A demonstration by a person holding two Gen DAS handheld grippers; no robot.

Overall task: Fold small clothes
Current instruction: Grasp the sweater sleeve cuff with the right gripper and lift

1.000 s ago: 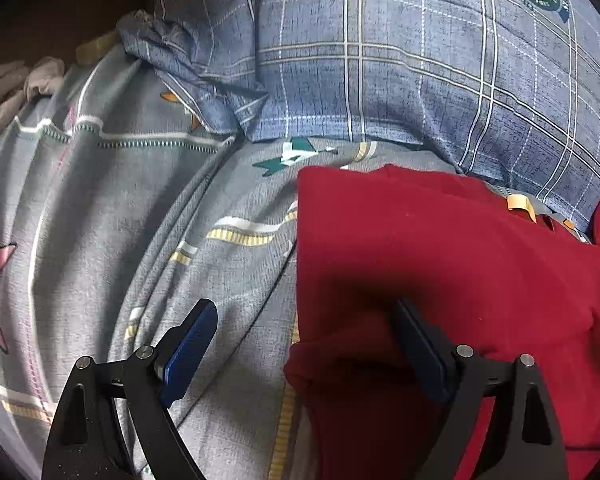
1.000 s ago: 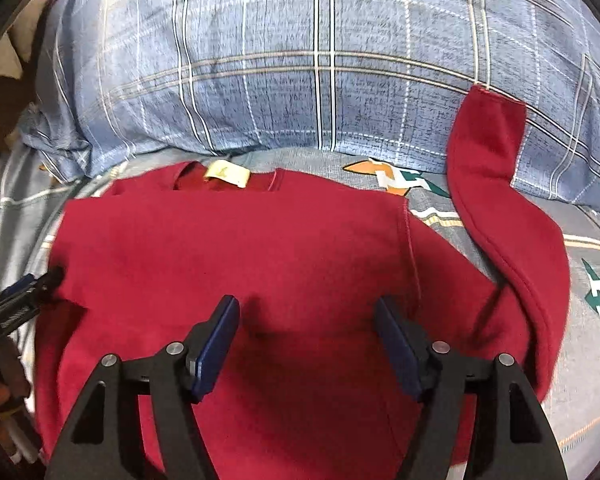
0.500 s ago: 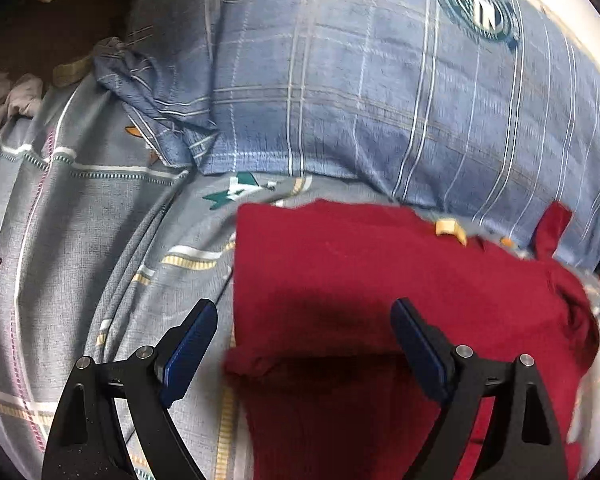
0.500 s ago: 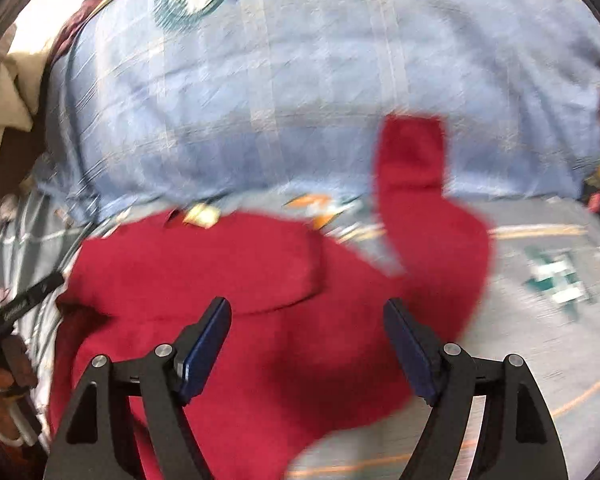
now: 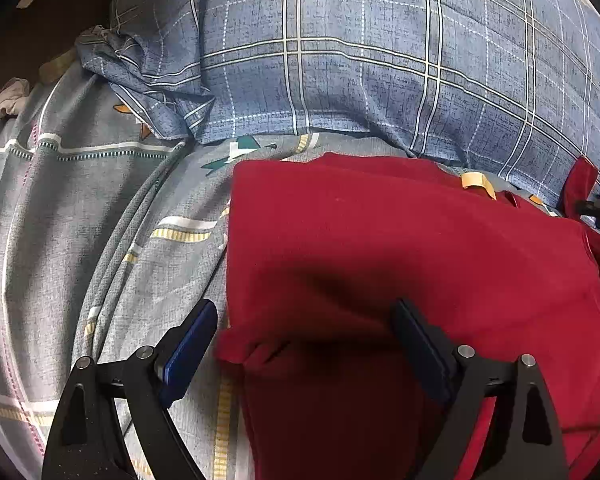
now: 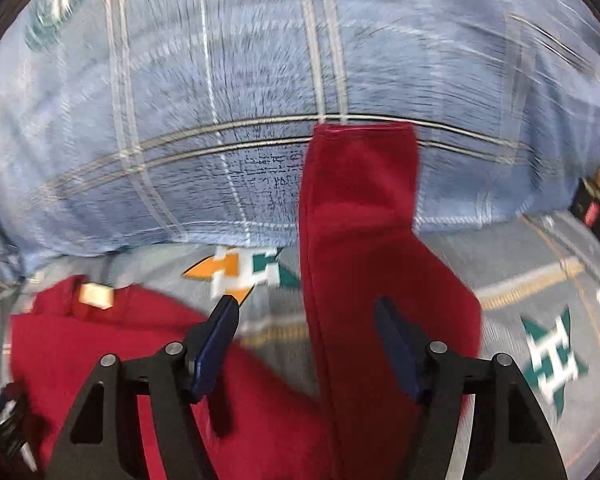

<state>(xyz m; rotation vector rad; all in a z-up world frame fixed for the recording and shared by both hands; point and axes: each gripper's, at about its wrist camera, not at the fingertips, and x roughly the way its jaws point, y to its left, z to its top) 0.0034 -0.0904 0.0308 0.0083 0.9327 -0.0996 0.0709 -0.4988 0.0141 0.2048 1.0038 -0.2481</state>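
Left wrist view: left claw point(image 5: 302, 338) released, jaws spread wide, hovering low over the left edge of the red shirt point(image 5: 400, 248); left finger over the bedsheet point(image 5: 80, 208), right finger over red cloth. Nothing grasped. Shirt lies flat on the bed, collar tag point(image 5: 476, 182) toward the plaid pillow point(image 5: 380, 60). Its left side already looks folded in, with a straight edge and a small fold lip just ahead of the claw.

Right wrist view, motion-blurred: right claw point(image 6: 306, 332) also released, jaws apart, empty. Sleeve point(image 6: 360, 240) runs between and beyond the fingers, stretched up from the body so its cuff lies on the pillow. Shirt body sits lower left, tag visible, sheet with star prints to the right.

Step in hand, as judged: right sleeve fold, claw lining up on the sleeve. Next move calls for closing on the sleeve partway along, lifting it clear of the pillow and laying it across the body. Risk: grabbing sheet along with cloth.
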